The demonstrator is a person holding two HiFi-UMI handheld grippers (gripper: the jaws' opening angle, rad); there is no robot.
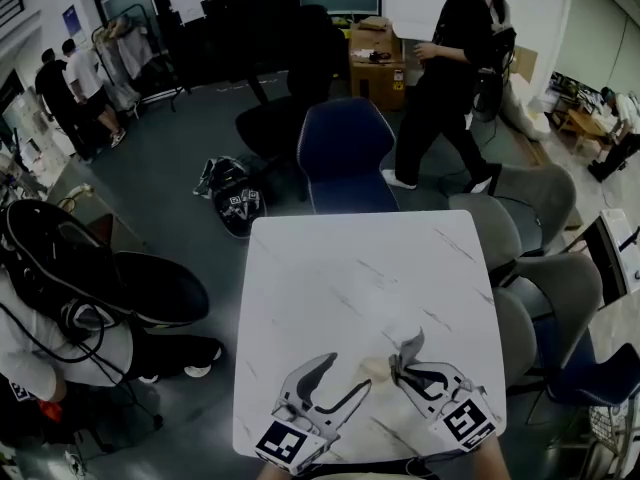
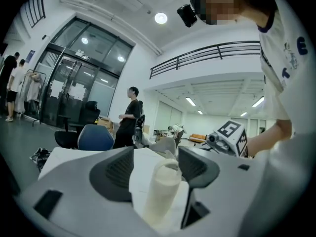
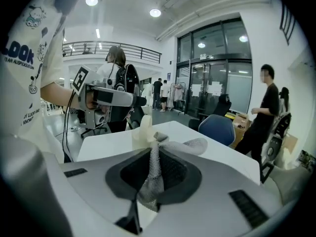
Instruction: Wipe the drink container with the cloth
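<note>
Left gripper (image 2: 155,152) spread around the bottle (image 2: 163,191), right gripper (image 3: 155,149) pinching the cloth (image 3: 153,179) just beside it

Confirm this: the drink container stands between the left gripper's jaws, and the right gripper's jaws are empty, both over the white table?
Wrong on the right gripper: the right gripper view shows its jaws shut on the grey cloth, not empty. The drink container does stand between the jaws of the left gripper, both over the white table.
</note>
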